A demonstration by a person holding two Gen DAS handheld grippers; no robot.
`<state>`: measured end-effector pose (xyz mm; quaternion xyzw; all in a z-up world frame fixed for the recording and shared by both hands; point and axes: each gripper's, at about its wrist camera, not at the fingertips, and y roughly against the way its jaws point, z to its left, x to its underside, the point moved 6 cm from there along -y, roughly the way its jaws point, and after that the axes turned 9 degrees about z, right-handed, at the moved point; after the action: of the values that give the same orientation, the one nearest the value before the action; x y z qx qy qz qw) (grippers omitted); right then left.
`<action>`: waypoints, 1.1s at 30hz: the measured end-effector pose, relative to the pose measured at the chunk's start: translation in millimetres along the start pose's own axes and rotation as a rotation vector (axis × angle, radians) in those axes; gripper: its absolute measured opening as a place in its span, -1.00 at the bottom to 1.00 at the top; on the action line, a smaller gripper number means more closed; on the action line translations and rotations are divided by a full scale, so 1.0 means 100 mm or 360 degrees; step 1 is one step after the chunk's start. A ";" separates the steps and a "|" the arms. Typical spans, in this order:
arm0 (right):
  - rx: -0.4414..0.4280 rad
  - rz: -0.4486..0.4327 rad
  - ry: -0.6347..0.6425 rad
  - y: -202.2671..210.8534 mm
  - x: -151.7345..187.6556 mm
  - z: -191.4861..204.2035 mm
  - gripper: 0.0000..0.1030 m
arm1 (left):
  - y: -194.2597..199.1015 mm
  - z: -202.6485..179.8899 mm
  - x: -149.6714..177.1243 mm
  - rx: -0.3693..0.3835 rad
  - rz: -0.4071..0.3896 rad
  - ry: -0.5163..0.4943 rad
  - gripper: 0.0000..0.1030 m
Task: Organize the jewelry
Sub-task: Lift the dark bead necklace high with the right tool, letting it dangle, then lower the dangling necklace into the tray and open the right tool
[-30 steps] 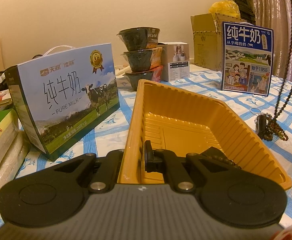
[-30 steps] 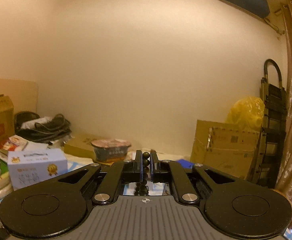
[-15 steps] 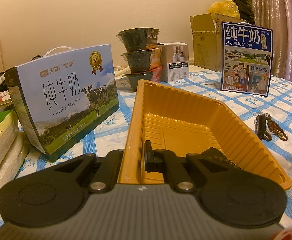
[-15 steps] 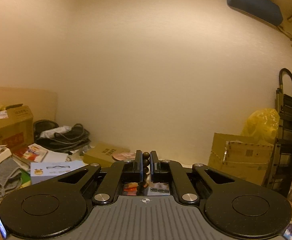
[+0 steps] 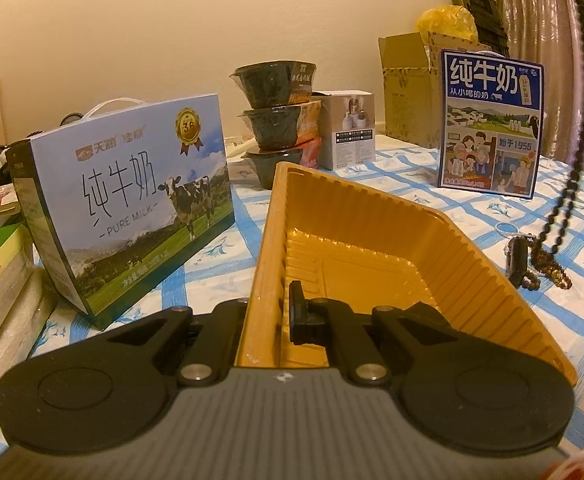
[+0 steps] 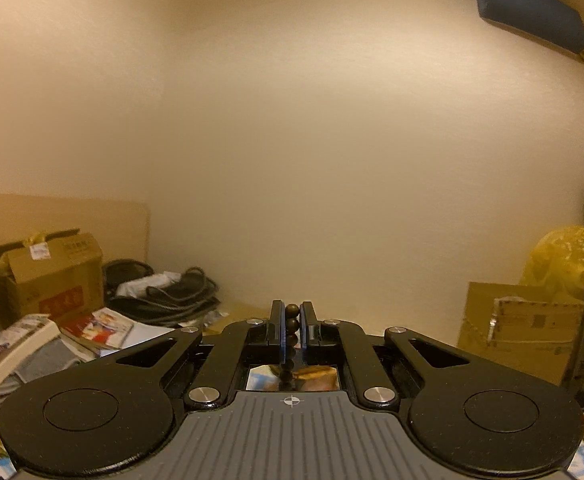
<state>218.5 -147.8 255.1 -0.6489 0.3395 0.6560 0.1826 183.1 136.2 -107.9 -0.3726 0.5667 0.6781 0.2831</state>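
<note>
The left claw [image 5: 270, 314] pinches the near wall of a ribbed yellow plastic tray [image 5: 372, 248]; its outer finger is hidden behind the wall. The right claw [image 6: 291, 326] clamps a dark bead strand [image 6: 291, 322], which hangs, top cut off, to a bead pile [image 5: 548, 270] on the checked bench [image 5: 432, 184] beside the tray.

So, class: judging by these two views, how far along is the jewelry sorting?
Done: nothing; the yellow tray holds no jewelry. In hand: the left claw grips the tray's wall, and the right claw pinches the dark bead necklace, whose lower end reaches the table. Left: necklace, beaded bracelet and small ring.
</note>
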 end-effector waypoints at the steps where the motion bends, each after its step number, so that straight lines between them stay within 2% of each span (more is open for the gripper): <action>1: -0.0018 -0.0008 -0.0011 -0.04 -0.01 0.02 -0.87 | 0.00 0.00 -0.01 0.0002 -0.0002 -0.0002 -0.90; 10: -0.0129 -0.0019 -0.0071 -0.44 -0.02 0.17 -0.87 | 0.00 -0.01 -0.01 0.0008 -0.0004 0.0001 -0.90; 16: -0.0216 0.0054 -0.0166 -0.72 0.14 0.23 -0.87 | -0.01 0.00 0.00 0.0008 0.0001 0.0003 -0.90; 25: -0.0359 0.0359 -0.0376 -1.18 0.81 0.41 -0.87 | -0.02 0.01 0.01 0.0010 0.0004 0.0008 -0.90; 33: -0.0356 0.0602 -0.0593 -1.45 1.51 0.34 -0.87 | -0.01 0.01 0.02 0.0010 0.0003 0.0011 -0.90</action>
<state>278.5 -52.5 75.0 -0.4585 0.3406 0.8197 0.0435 183.1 137.6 -110.1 -0.3735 0.5701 0.6753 0.2818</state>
